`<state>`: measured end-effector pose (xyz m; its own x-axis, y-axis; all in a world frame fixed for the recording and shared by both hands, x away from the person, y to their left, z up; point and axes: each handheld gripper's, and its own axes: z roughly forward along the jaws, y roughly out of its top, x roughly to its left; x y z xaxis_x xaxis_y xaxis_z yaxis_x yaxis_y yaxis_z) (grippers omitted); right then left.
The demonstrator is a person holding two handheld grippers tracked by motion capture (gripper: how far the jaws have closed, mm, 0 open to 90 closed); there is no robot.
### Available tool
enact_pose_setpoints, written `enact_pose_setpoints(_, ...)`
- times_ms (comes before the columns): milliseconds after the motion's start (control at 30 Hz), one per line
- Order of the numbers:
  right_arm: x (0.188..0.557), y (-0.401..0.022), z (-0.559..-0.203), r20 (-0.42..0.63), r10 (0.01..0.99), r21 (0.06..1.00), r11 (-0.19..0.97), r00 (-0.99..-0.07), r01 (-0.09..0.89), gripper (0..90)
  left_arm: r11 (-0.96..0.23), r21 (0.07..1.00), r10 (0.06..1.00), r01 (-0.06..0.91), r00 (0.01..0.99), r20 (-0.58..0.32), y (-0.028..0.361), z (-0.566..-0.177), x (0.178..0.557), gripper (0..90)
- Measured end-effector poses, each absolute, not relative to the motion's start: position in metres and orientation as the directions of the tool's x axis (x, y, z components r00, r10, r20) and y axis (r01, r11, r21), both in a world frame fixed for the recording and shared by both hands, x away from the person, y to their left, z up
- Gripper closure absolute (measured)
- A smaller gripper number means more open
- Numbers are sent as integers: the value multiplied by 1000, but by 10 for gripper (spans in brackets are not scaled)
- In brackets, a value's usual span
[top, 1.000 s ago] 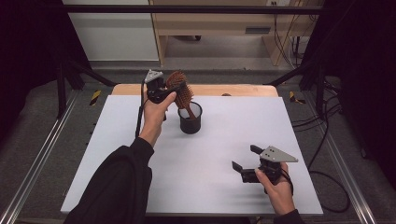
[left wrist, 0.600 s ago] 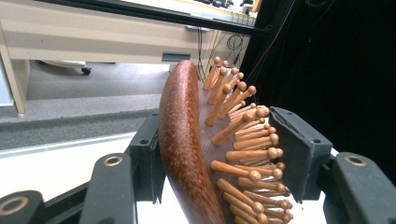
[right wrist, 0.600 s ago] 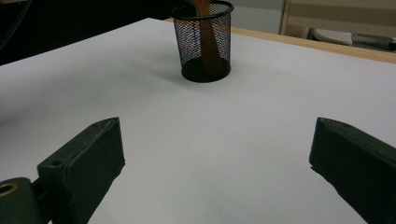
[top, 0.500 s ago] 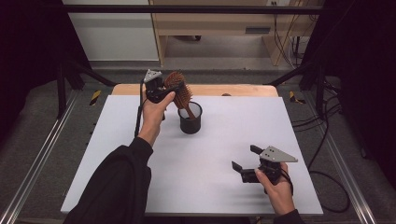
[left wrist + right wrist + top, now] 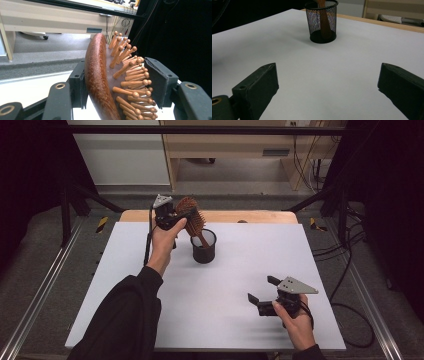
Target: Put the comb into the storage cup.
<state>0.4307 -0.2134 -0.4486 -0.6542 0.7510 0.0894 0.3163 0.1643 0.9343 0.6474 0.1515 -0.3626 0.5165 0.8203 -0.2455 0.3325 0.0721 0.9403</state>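
A brown wooden hairbrush (image 5: 194, 220) leans tilted with its handle (image 5: 325, 23) down inside a black mesh cup (image 5: 204, 251) at the back middle of the white board. My left gripper (image 5: 187, 217) is shut on the brush head. In the left gripper view, one pad lies against the brush's smooth back (image 5: 96, 80) and the other meets the tips of the wooden pins. My right gripper (image 5: 261, 290) rests low over the board's near right part, open with nothing between its fingers. It faces the cup (image 5: 322, 22) from some distance.
The white board (image 5: 250, 270) lies on a wooden table whose edge (image 5: 260, 216) shows at the back. Metal frame rails run along both sides. A cable trails off the right edge. Wooden furniture stands on the floor behind.
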Motion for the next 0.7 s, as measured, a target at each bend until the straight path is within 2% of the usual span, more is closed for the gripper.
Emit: enact_pose_setpoints(700, 431, -213, -449, 87, 750, 934, 167, -656, 315, 34, 46, 948, 834, 316, 509, -211, 149, -362, 649, 386)
